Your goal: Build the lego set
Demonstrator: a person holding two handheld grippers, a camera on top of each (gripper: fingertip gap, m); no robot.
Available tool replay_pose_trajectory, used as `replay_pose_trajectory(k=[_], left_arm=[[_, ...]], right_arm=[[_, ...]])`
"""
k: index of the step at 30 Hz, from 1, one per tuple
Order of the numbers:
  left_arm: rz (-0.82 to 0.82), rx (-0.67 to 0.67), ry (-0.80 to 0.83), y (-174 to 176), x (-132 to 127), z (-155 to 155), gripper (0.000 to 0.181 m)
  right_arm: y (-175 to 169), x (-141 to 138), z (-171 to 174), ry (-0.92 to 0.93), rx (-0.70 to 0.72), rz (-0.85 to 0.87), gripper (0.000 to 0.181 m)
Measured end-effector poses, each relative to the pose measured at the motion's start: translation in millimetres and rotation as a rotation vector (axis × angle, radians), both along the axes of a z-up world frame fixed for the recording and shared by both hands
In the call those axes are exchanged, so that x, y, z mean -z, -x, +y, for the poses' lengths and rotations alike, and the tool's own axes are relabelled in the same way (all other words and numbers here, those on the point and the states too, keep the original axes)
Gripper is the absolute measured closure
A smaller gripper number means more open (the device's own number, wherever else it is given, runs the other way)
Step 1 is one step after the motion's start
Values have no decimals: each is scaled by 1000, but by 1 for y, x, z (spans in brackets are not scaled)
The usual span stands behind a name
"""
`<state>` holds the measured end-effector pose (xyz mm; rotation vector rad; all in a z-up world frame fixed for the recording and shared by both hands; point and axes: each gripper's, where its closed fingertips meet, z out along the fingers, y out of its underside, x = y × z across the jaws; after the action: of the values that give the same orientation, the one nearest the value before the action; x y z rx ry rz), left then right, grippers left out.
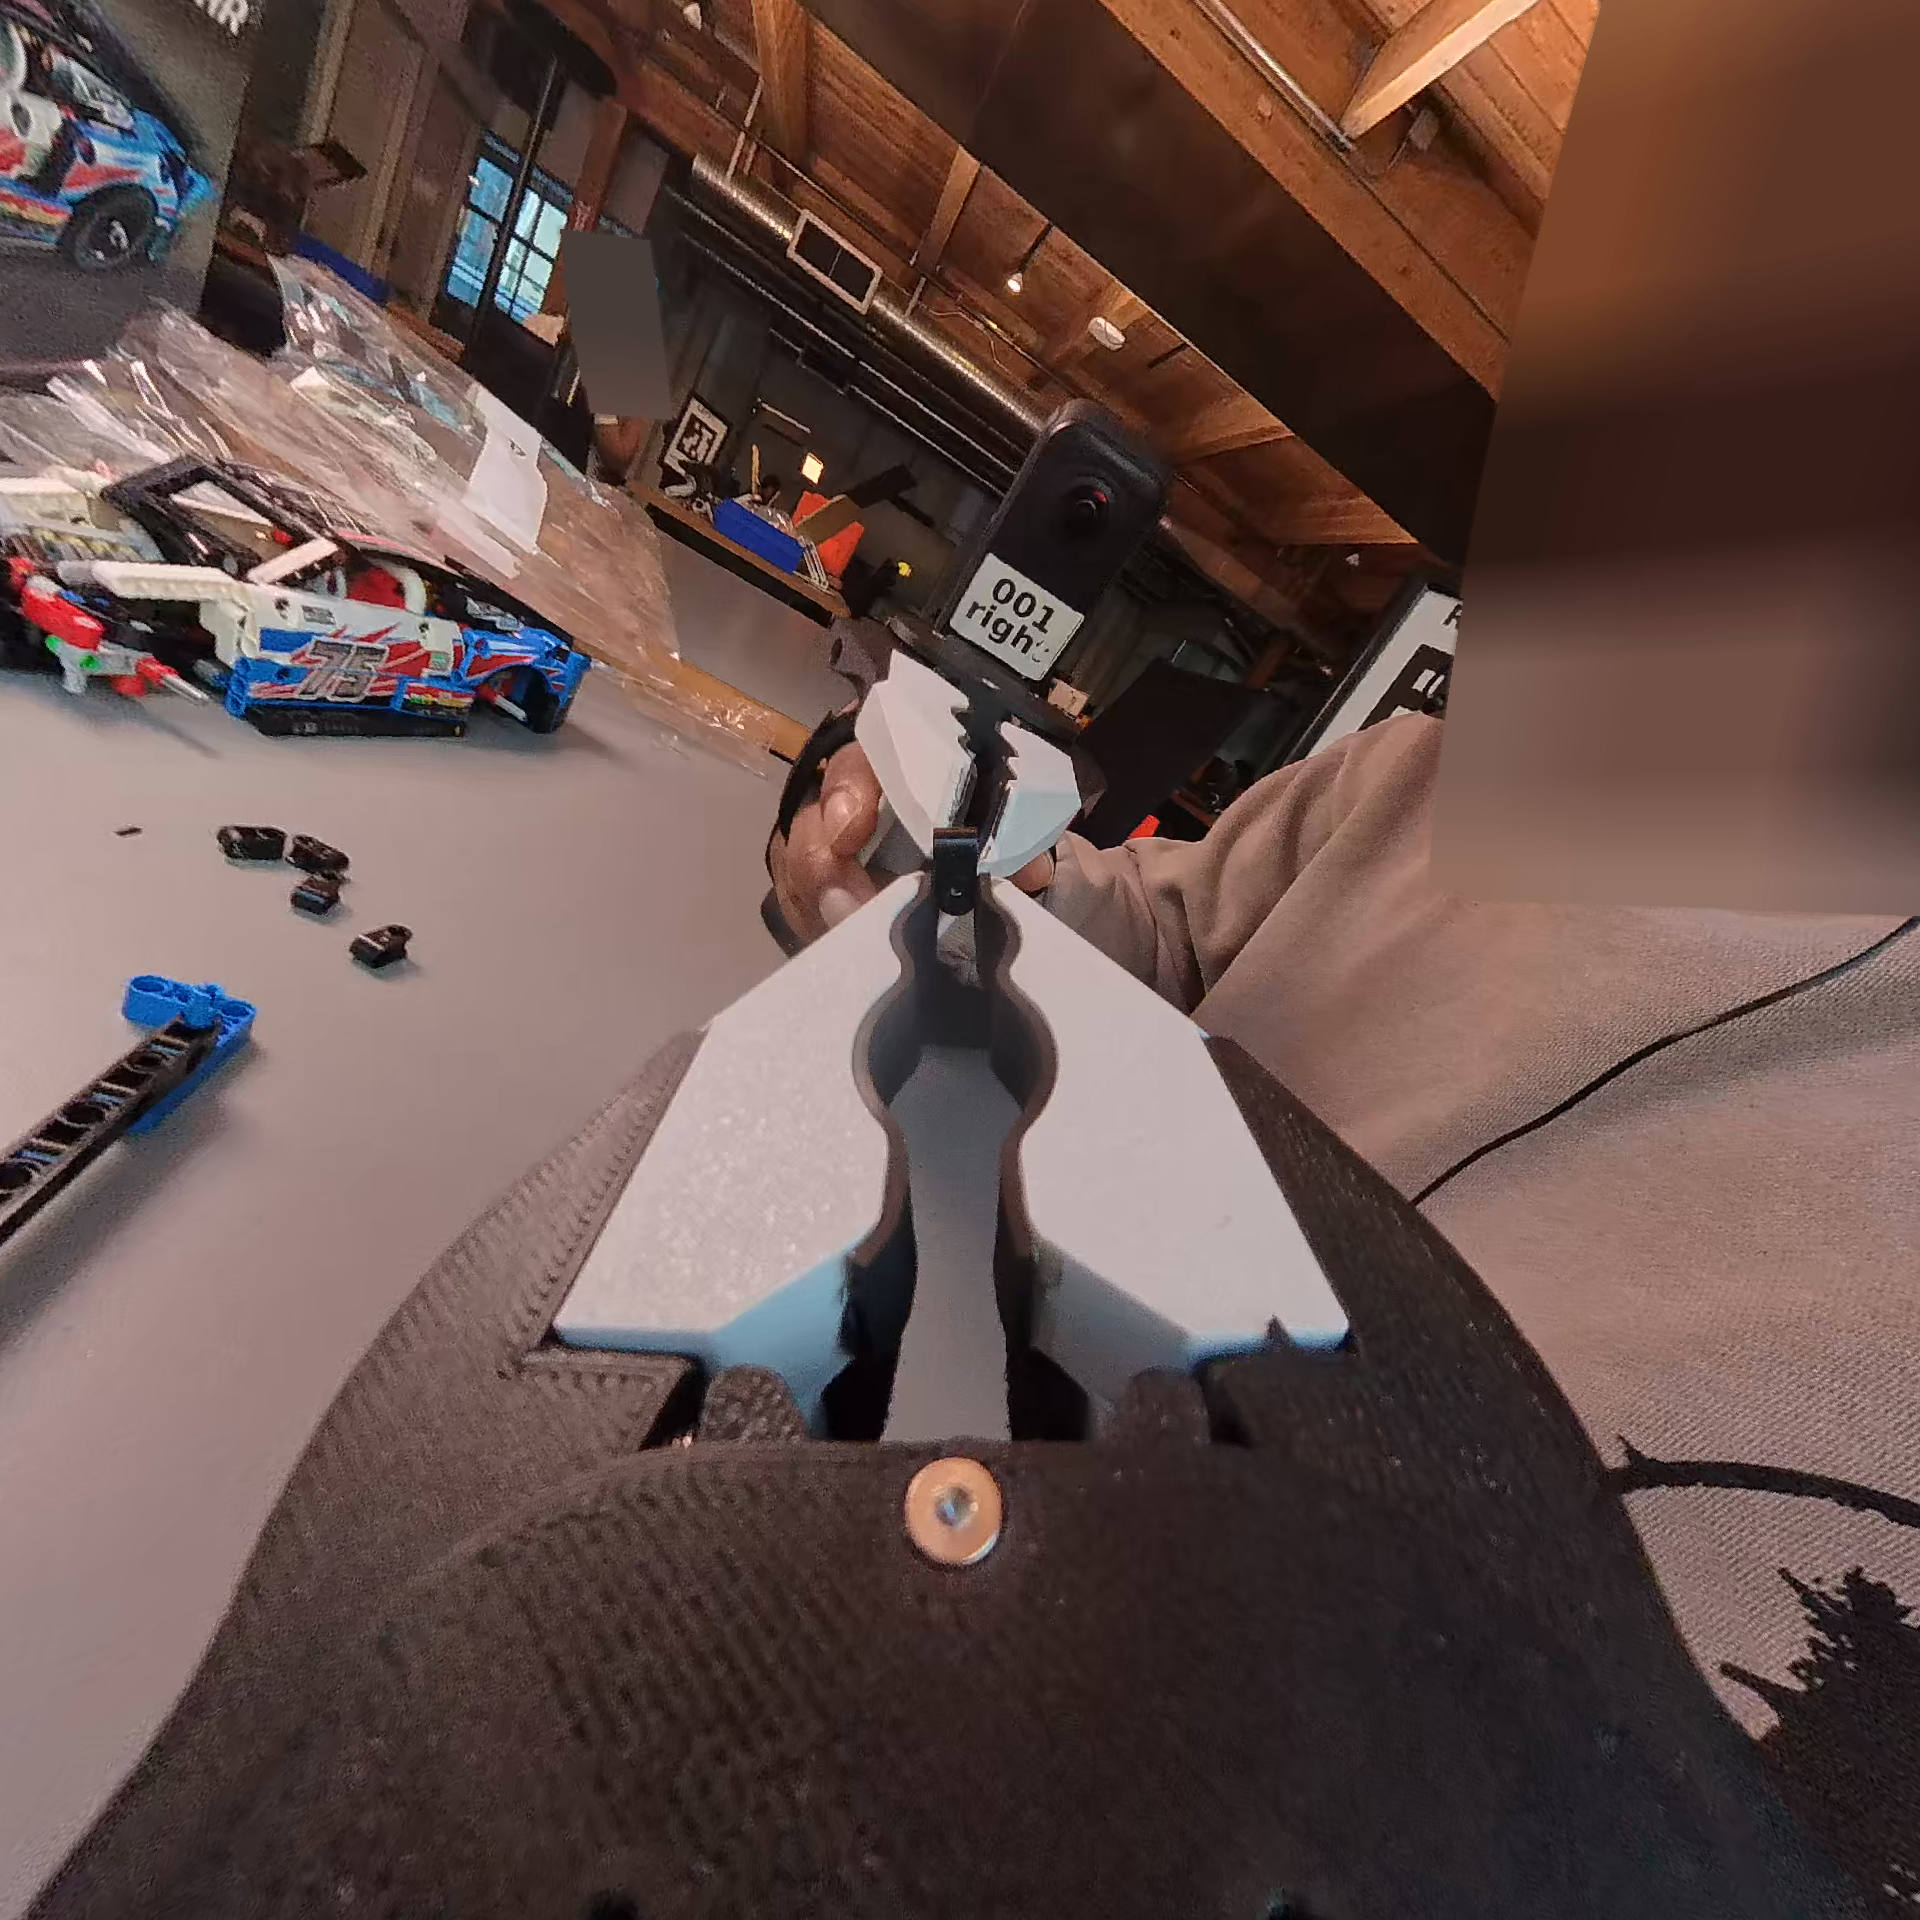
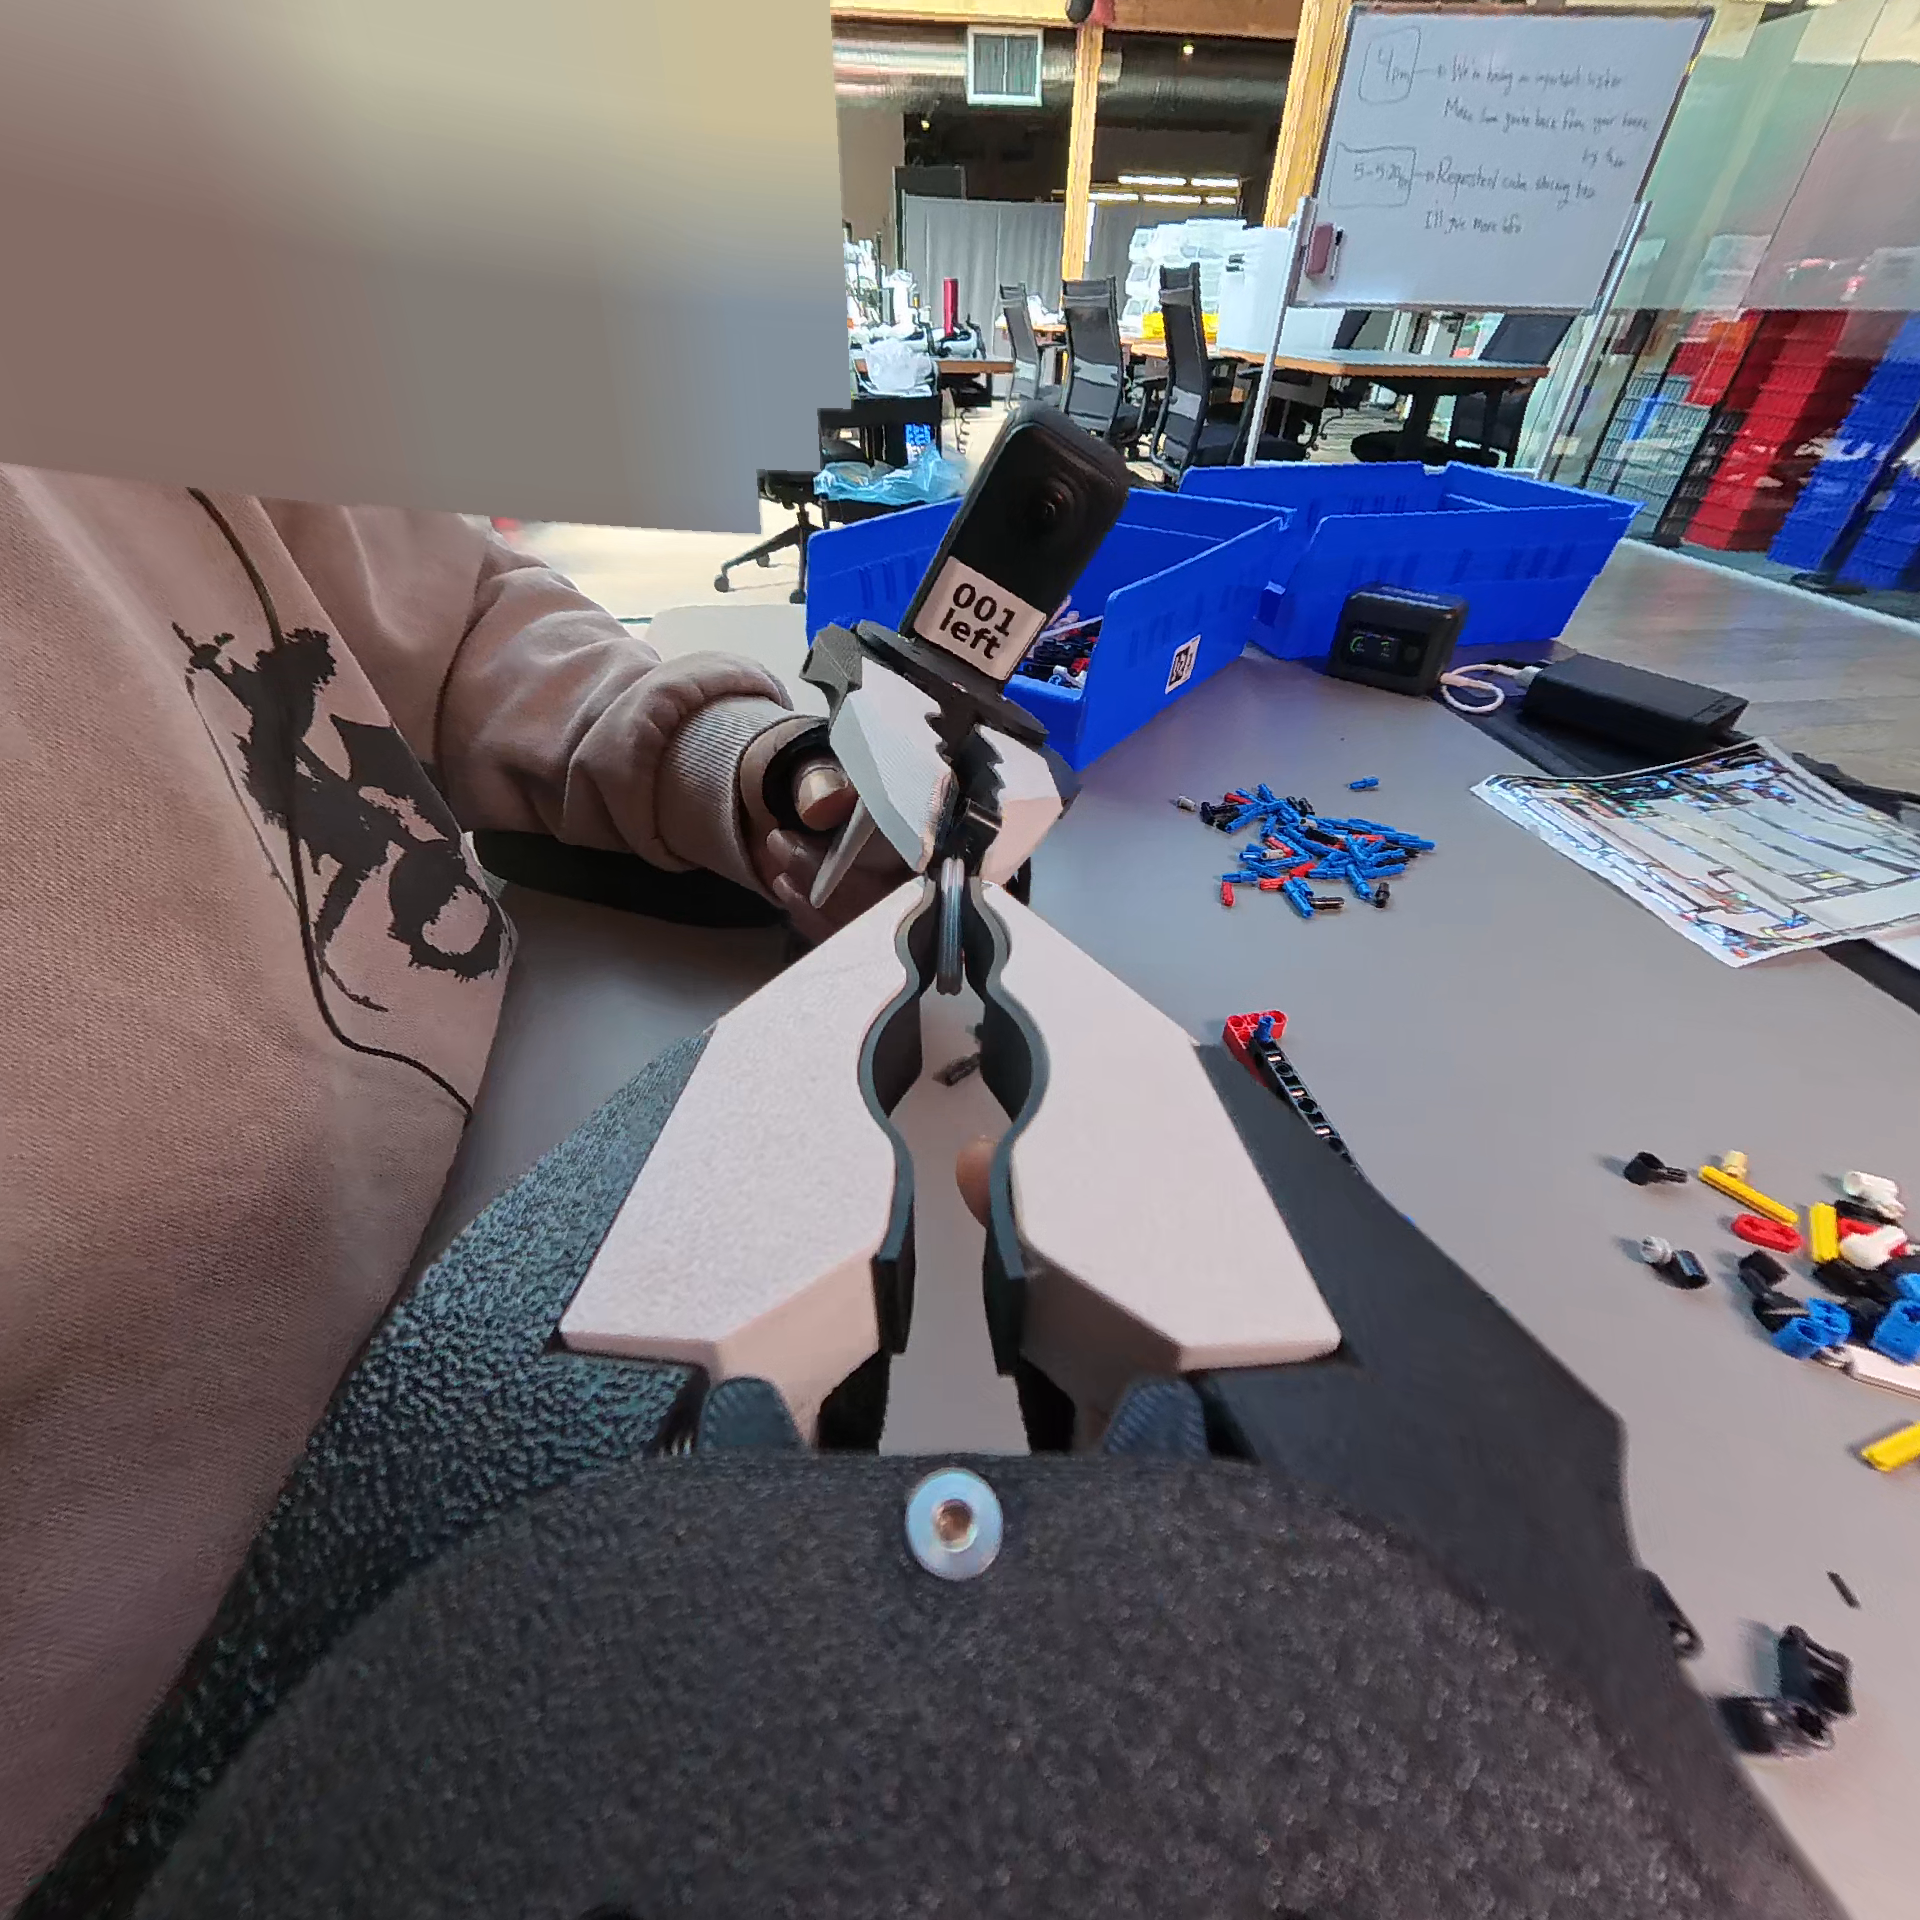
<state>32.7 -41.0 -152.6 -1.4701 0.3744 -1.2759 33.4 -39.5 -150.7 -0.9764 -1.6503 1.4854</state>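
Left tool (image 1: 956, 914): we are seeing its fingers drawn close at the tips, at frame centre, pinching a small black piece (image 1: 953, 871); in the right wrist view the same tool (image 2: 961, 847) is pointing toward the camera.
Right tool (image 2: 951, 935): we are seeing its tips closed on a grey ring-shaped piece (image 2: 948, 940); in the left wrist view it (image 1: 961, 831) is facing the left tool tip to tip.
Junction: we are observing both tools meeting above the table (image 1: 468, 1039), the two held pieces touching or just beside each other; we cannot tell which.
Lego car (image 1: 301, 613): we are locating the partly built model at the upper left of the left wrist view, resting on the table.
Loose black parts (image 1: 312, 878): we are noting them at centre left, near a black beam with a blue connector (image 1: 156, 1060).
Pin pile (image 2: 1314, 847): we are seeing blue, red and black pins at right of centre in the right wrist view.
Mixed parts (image 2: 1829, 1268): we are seeing yellow, red, white, blue and black pieces at the right edge.
Instruction sheet (image 2: 1714, 847): we are seeing it lying flat at the right.
Blue bins (image 2: 1195, 613): we are seeing them standing at the table's far side, upper centre.
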Motion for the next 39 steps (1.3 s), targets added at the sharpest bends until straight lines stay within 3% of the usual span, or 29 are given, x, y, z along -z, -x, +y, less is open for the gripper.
replay_pose_trajectory(k=[8,26,39], left_arm=[[-37,58,123,-4,10,0,176],[12,0,90,-2,8,1,177],[462,-104,-227,-20,-6,-16,176]], right_arm=[[-1,10,-1,-141,14,-4,179],[3,8,0,-8,18,16,179],[-12,-6,-20,142,-164,120,180]])
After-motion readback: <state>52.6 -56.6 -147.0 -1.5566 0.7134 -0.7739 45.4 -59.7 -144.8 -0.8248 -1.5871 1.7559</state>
